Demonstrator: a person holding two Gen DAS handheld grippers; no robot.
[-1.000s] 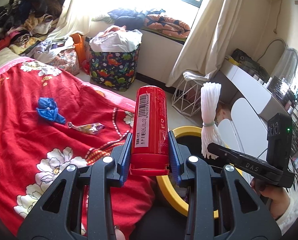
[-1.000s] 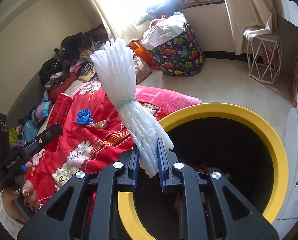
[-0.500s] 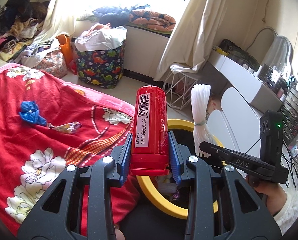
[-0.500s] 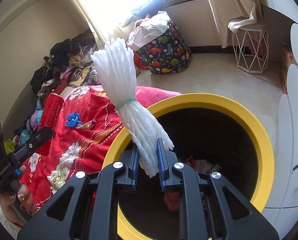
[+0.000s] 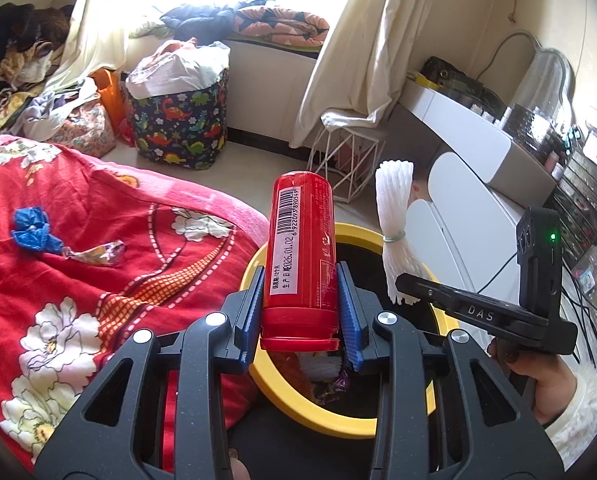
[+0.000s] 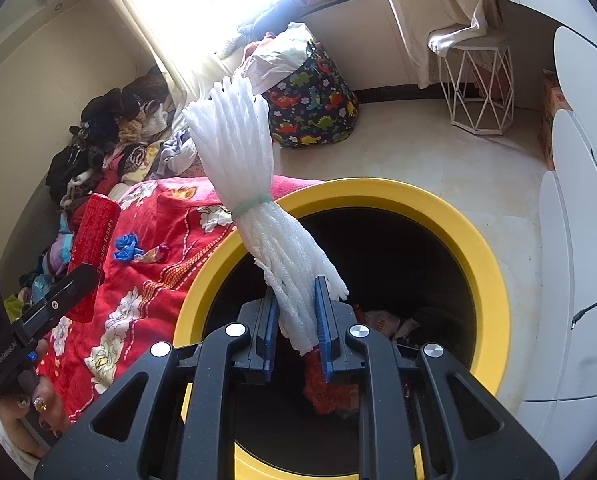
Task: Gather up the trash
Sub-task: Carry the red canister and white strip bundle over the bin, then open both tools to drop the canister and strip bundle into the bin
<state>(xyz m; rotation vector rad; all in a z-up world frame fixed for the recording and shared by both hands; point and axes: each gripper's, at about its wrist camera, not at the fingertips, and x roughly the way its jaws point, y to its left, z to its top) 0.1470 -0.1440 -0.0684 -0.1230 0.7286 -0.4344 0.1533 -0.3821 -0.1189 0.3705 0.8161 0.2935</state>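
My left gripper (image 5: 300,312) is shut on a red can (image 5: 301,256) with a barcode label, held upright over the near rim of the yellow-rimmed black bin (image 5: 298,404). My right gripper (image 6: 296,320) is shut on a white foam net bundle (image 6: 254,200) tied with a green band, held above the bin (image 6: 494,280), which has trash inside. The bundle (image 5: 392,236) and the right gripper body show in the left wrist view; the can (image 6: 92,240) shows in the right wrist view. A blue scrap (image 5: 32,228) and a foil wrapper (image 5: 96,252) lie on the red bedspread (image 5: 58,300).
The bed with the red floral spread is left of the bin. A dinosaur-print laundry bag (image 5: 178,120), a white wire stool (image 5: 348,164), a white desk (image 5: 478,140) and white rounded panels (image 6: 578,240) stand around the floor. Clothes (image 6: 106,148) pile at the far wall.
Both grippers have moved over the bin with their loads; the bin opening now fills more of both views. Both grips stay shut.
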